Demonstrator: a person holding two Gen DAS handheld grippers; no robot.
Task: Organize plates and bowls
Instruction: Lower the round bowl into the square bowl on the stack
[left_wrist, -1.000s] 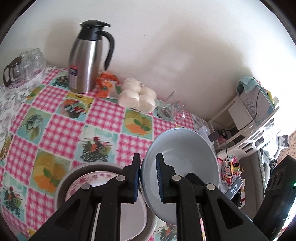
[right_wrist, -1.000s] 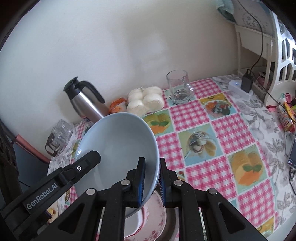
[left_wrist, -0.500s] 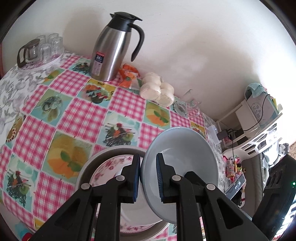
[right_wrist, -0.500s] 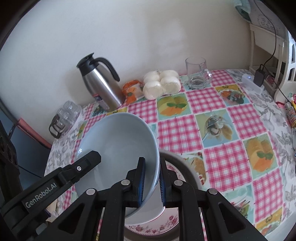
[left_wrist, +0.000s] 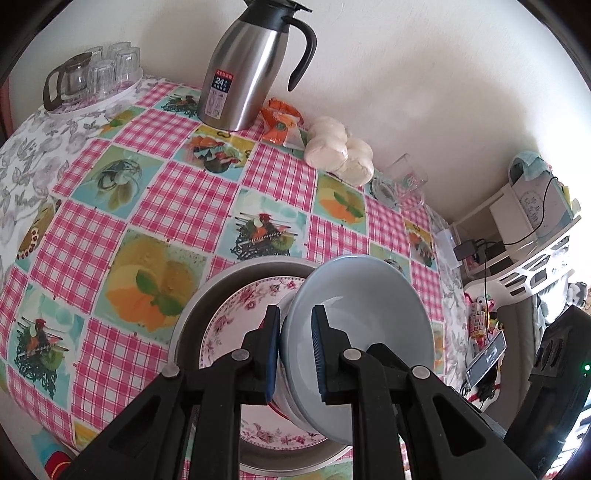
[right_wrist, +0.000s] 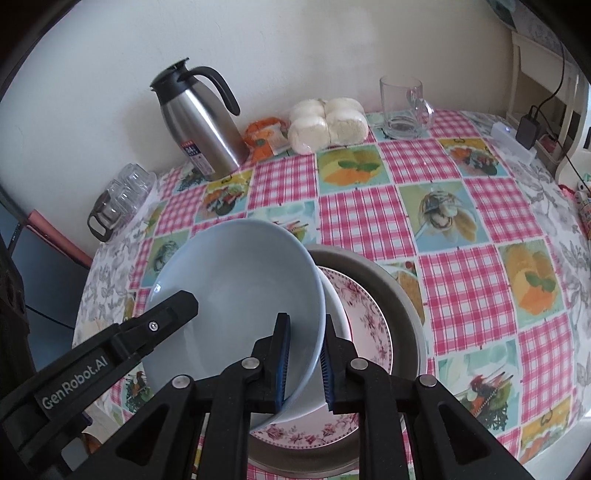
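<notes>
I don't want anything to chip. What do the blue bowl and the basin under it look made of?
Blue bowl: probably glazed ceramic, with glossy highlights and a smooth rim. Basin: apparently brushed metal, dull grey with a soft sheen.

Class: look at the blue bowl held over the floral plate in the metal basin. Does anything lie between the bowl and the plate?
Nothing visible does. The blue bowl hangs tilted above the floral plate inside the metal basin, and the plate's visible surface is bare.

Steel thermos (left_wrist: 243, 70), wrapped buns (left_wrist: 340, 149), glass mug (right_wrist: 404, 107) on checked tablecloth (left_wrist: 184, 192)
</notes>
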